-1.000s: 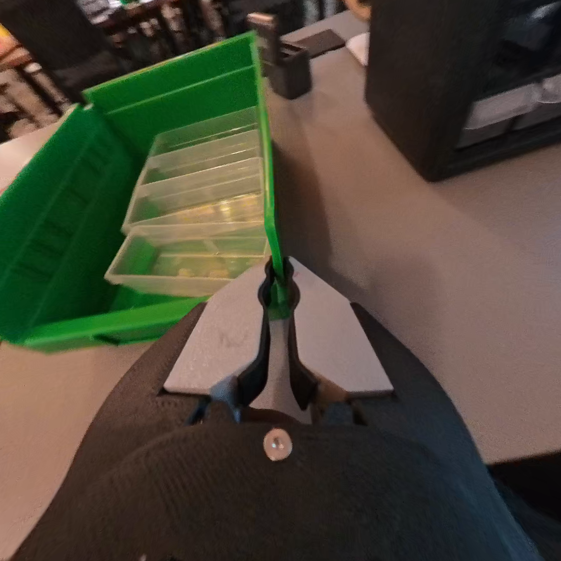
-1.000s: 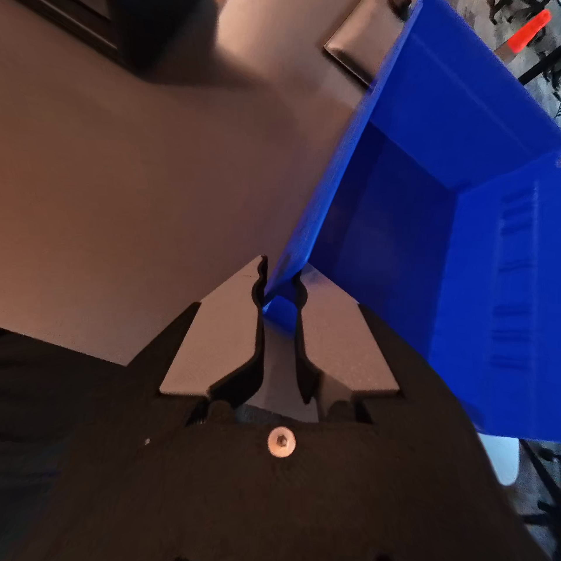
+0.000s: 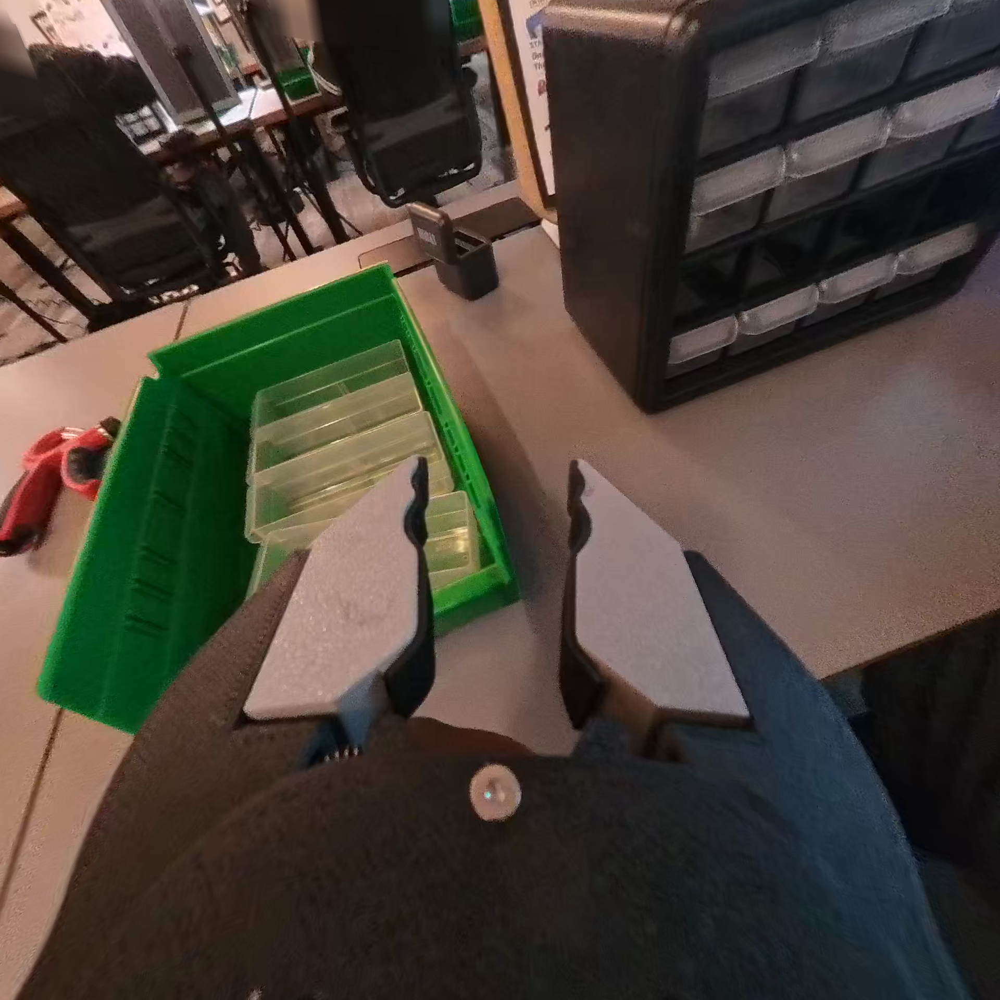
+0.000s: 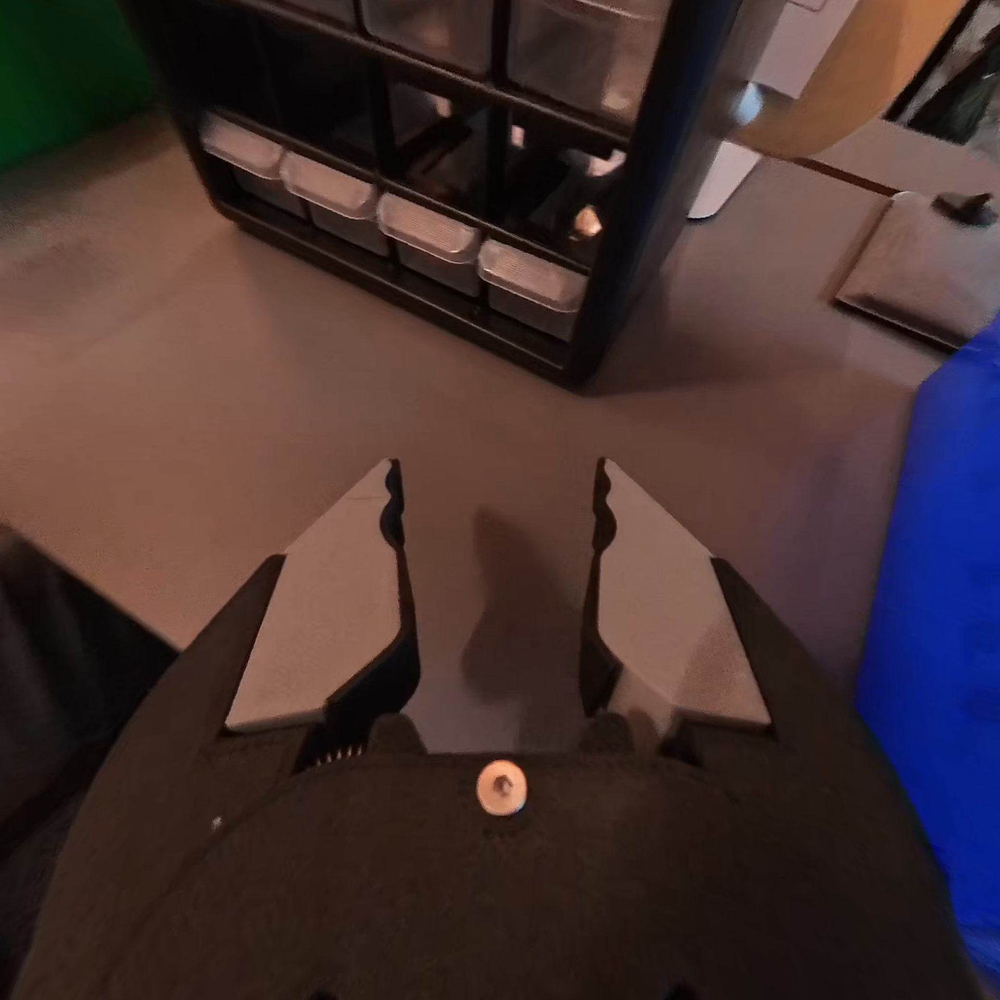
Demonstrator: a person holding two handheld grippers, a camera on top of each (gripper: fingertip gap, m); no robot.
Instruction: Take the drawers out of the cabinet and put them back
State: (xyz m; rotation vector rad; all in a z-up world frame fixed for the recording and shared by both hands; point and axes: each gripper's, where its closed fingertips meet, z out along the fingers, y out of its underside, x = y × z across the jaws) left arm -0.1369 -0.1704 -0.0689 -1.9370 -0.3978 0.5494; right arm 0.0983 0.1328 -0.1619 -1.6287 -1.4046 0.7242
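Green bin (image 3: 162, 541) holds clear drawers (image 3: 346, 433); my left claw (image 3: 495, 476) and right claw (image 4: 498, 471) are both spread wide, holding nothing.

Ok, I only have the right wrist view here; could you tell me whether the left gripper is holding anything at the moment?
Observer: No, the left gripper is open and empty, over the table.
Operator: Thank you. Where are the removed drawers?
Observer: Several clear drawers lie inside the green bin, left of the cabinet.
Operator: Is anything else near that bin?
Observer: A red tool lies on the table at the bin's left side.
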